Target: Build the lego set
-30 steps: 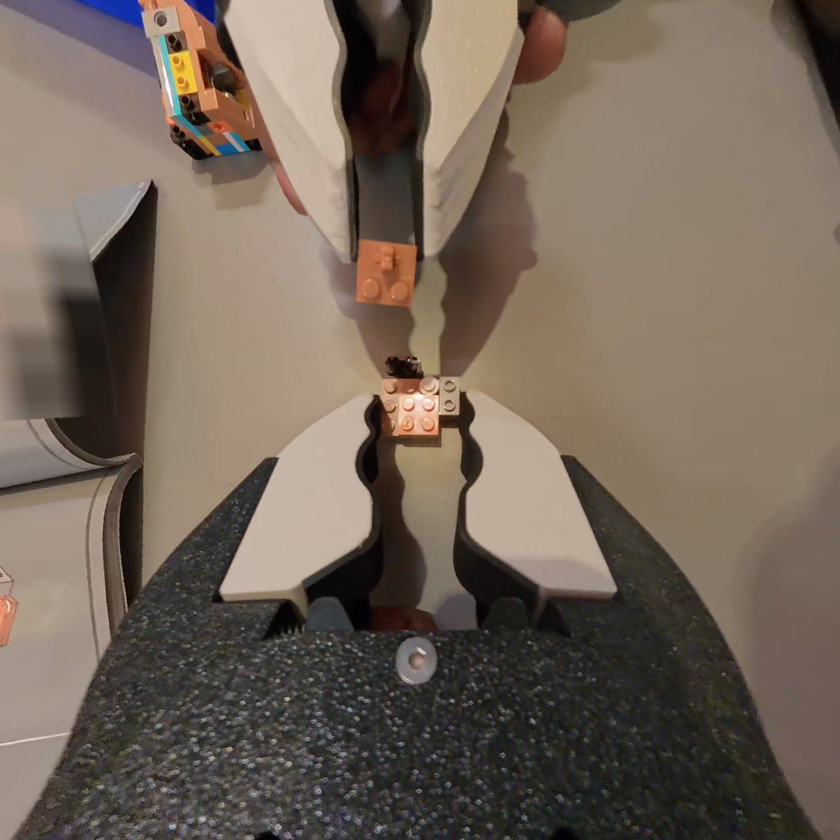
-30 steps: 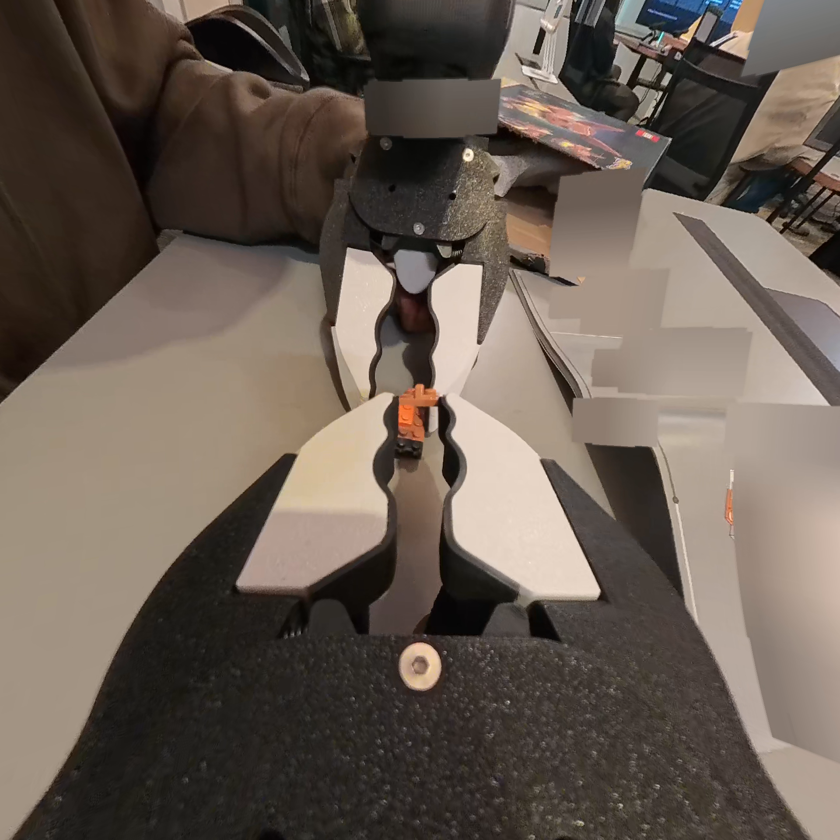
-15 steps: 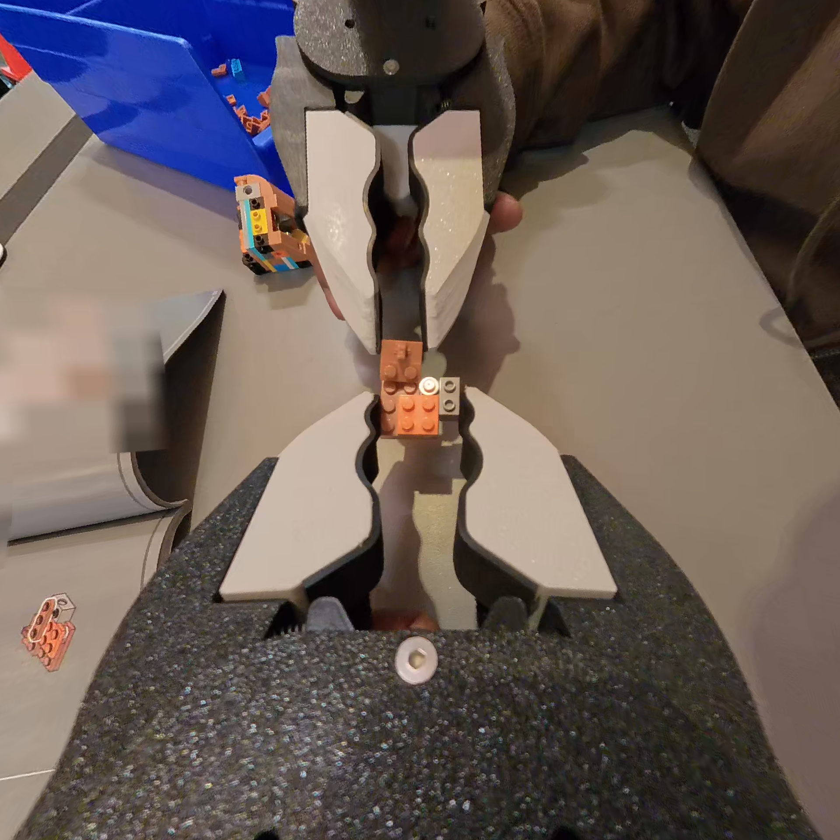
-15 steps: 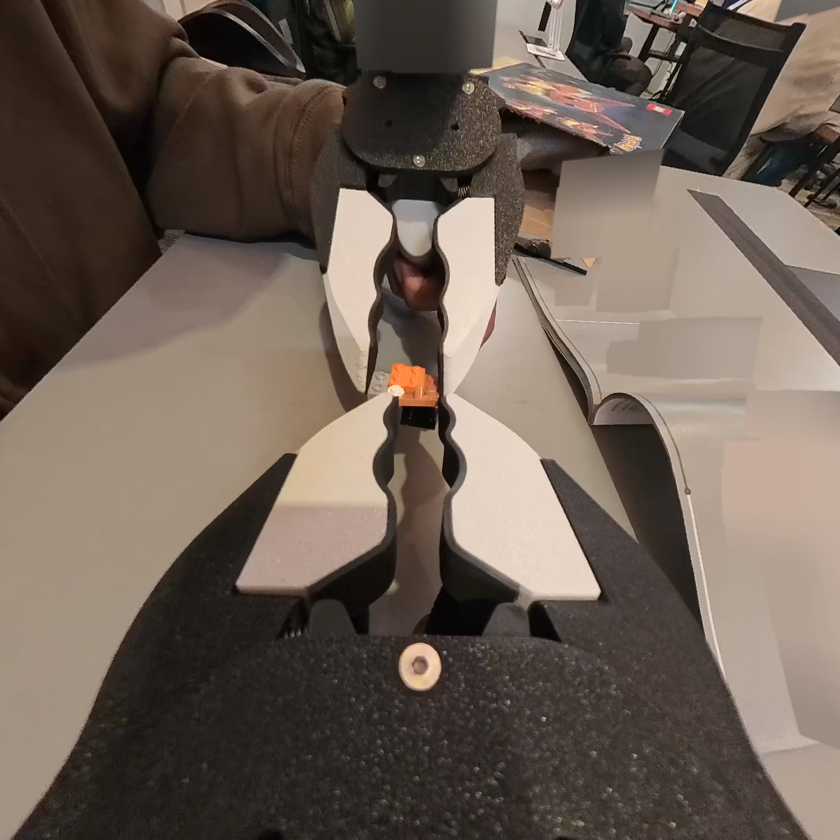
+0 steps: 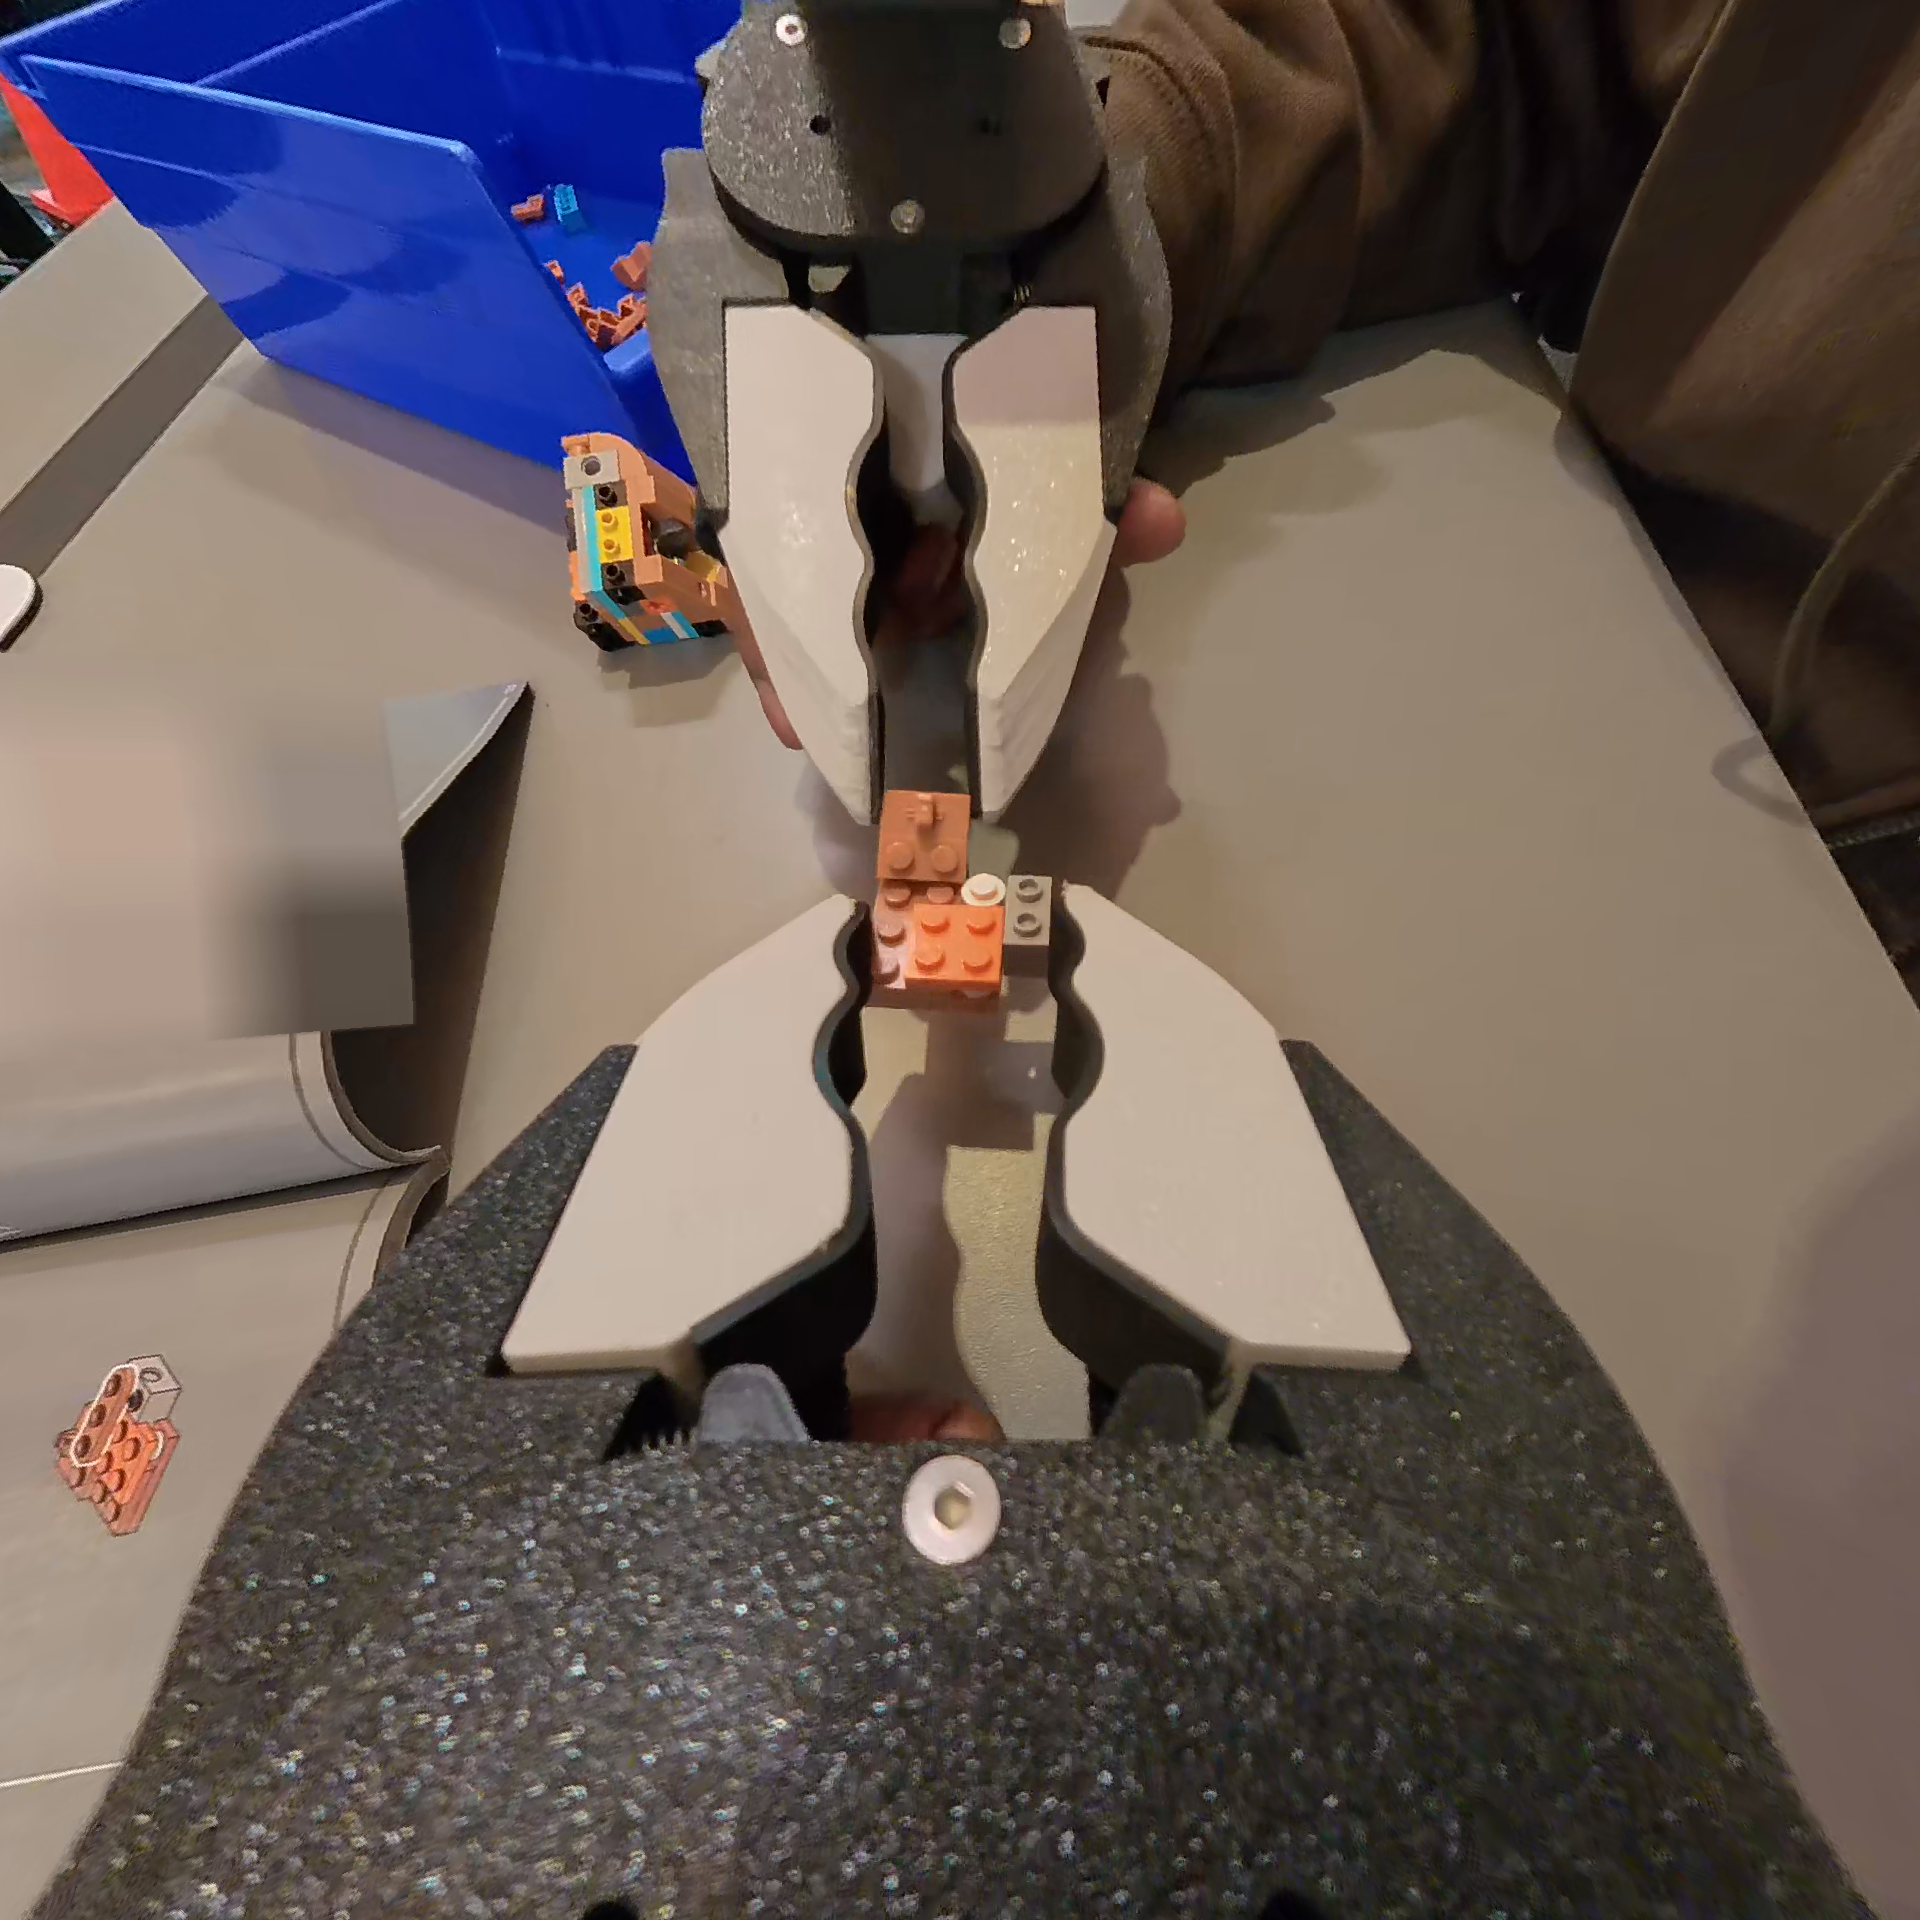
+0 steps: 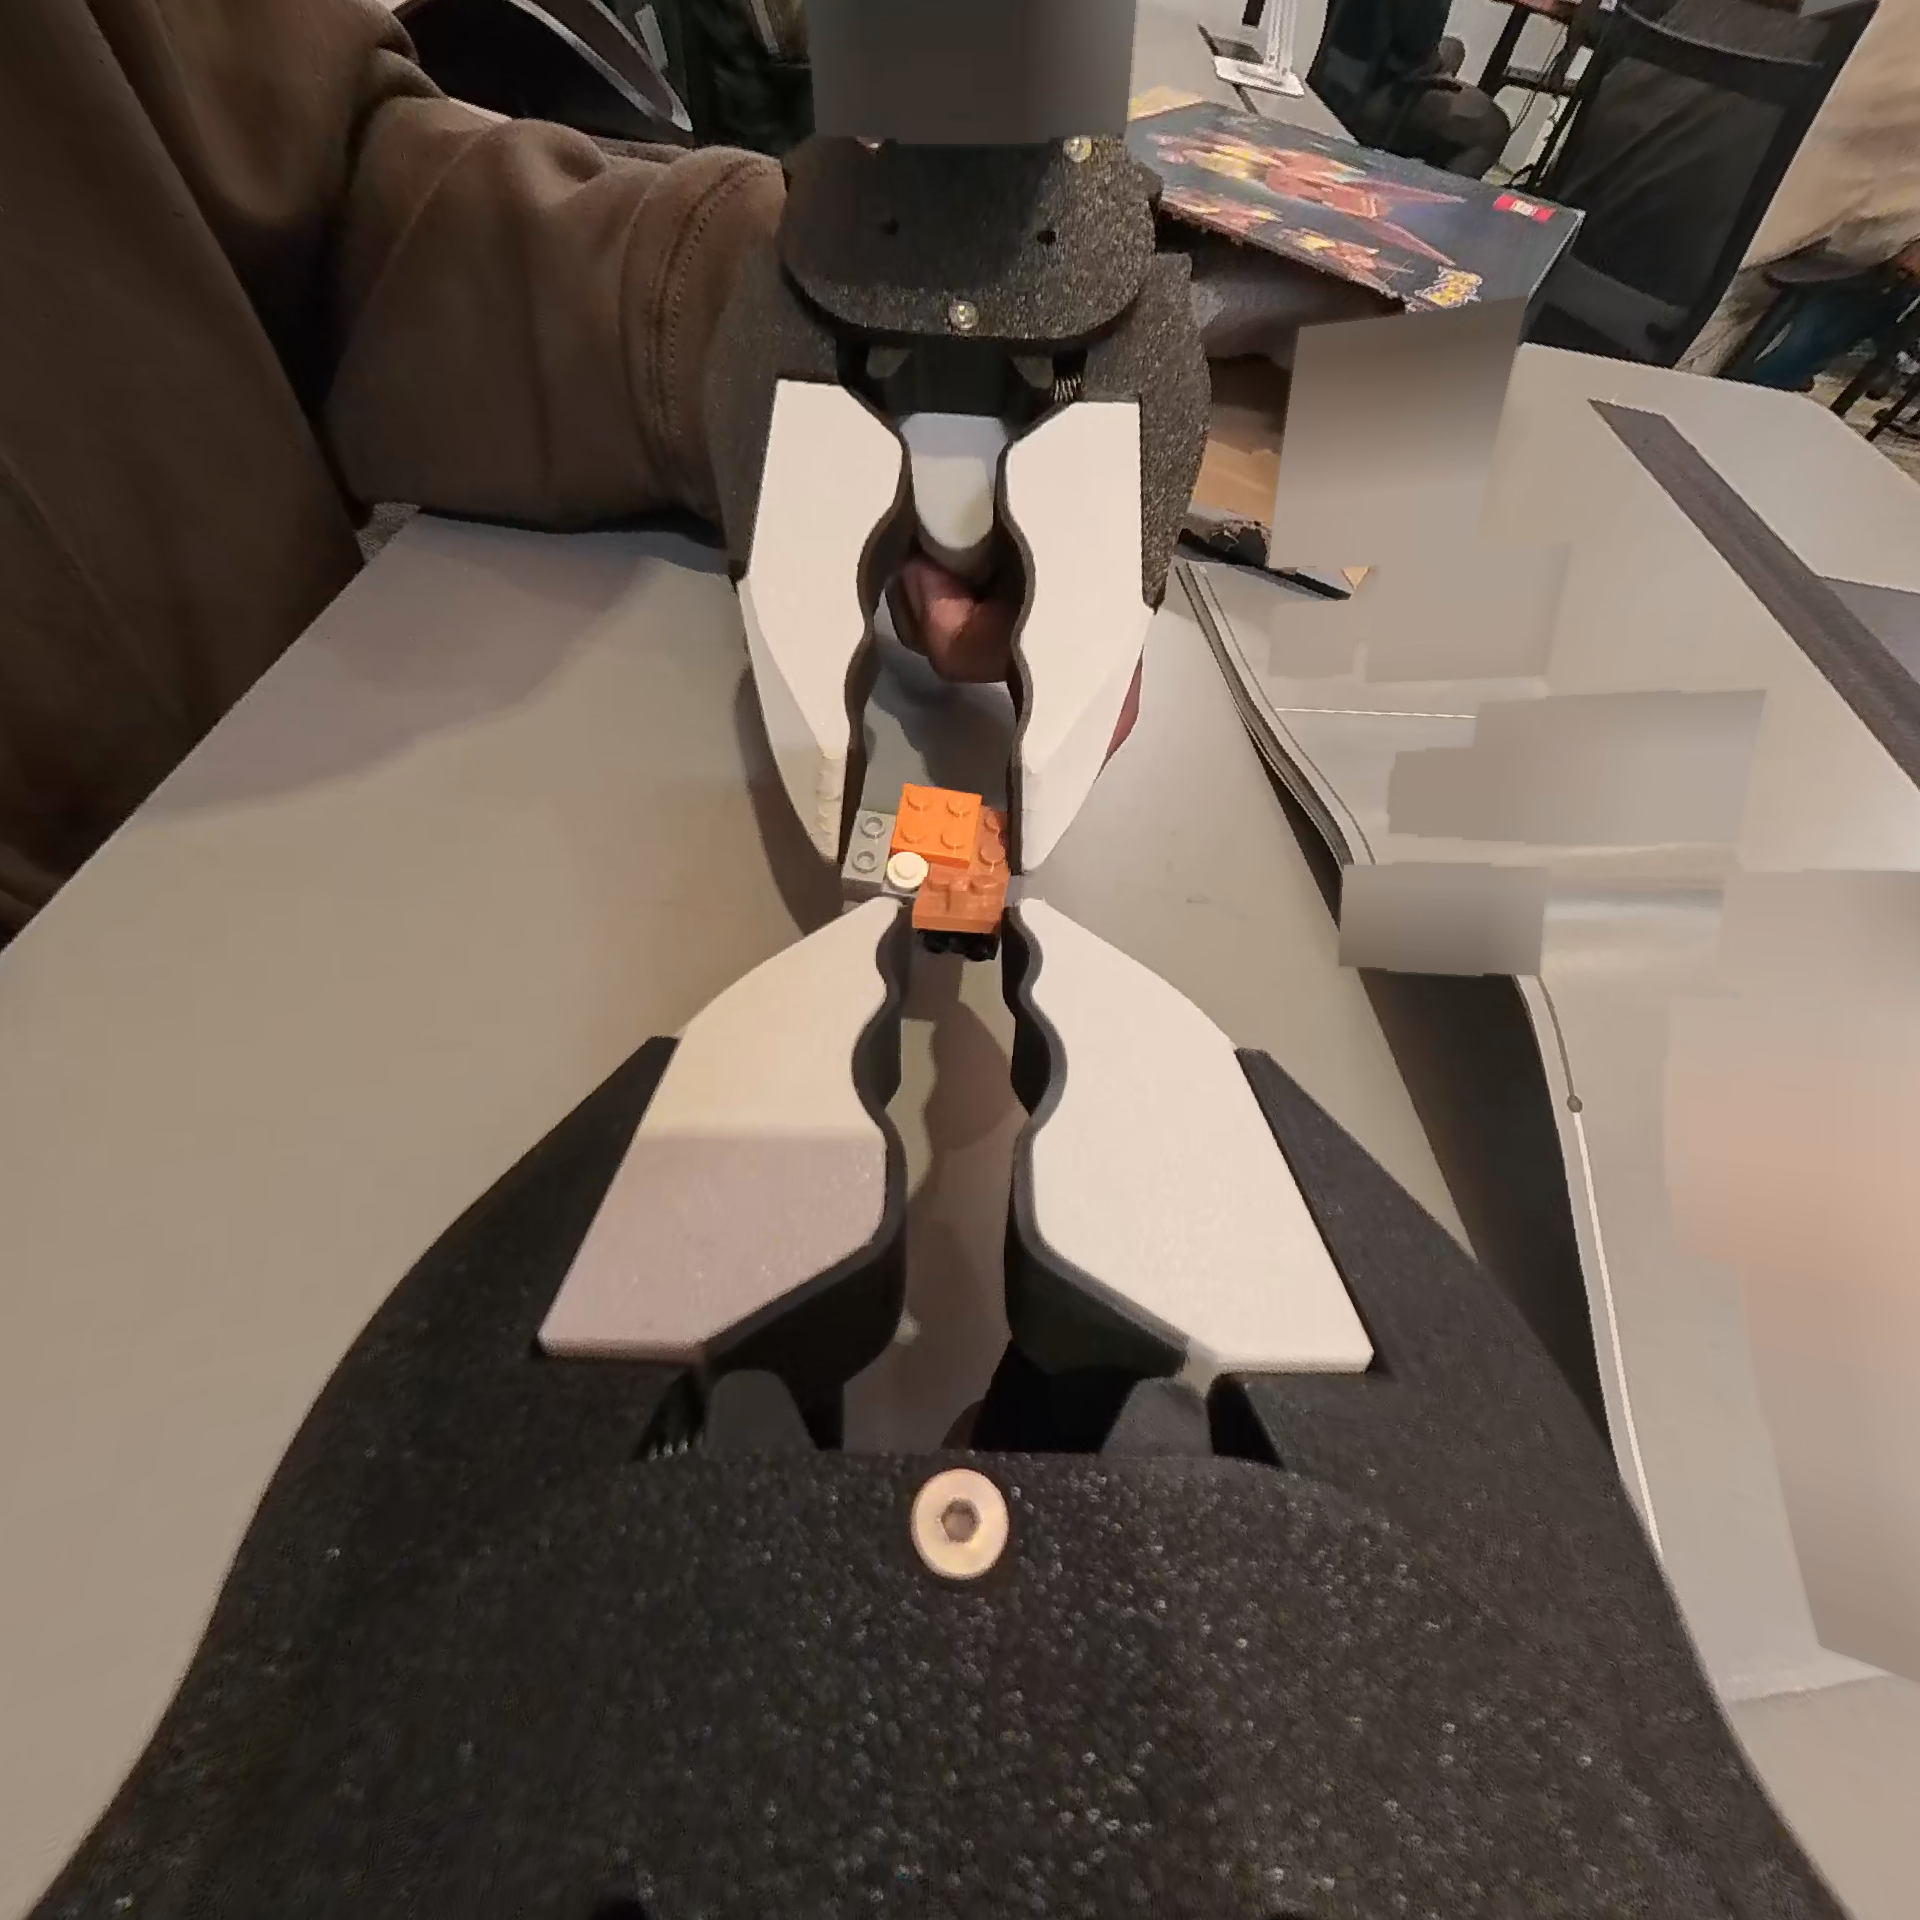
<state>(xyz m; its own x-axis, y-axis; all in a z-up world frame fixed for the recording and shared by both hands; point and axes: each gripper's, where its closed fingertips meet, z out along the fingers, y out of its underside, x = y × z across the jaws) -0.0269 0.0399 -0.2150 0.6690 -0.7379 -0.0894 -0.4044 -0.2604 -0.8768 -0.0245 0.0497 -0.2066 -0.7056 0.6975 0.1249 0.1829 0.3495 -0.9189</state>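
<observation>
Above the grey surface (image 5: 1351,727), the left gripper (image 5: 956,920) is clenching the small assembly (image 5: 951,951) while the right gripper (image 5: 925,805) is pressing its gripped brown plate (image 5: 923,842) on, risking misaligned studs popping apart.

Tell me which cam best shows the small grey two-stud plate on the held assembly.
Left wrist view: the small grey two-stud plate lies unobstructed, both studs facing the camera, beside the white round stud. Right wrist view shows it farther off, dimmer, against the other tongs' tip.
</observation>
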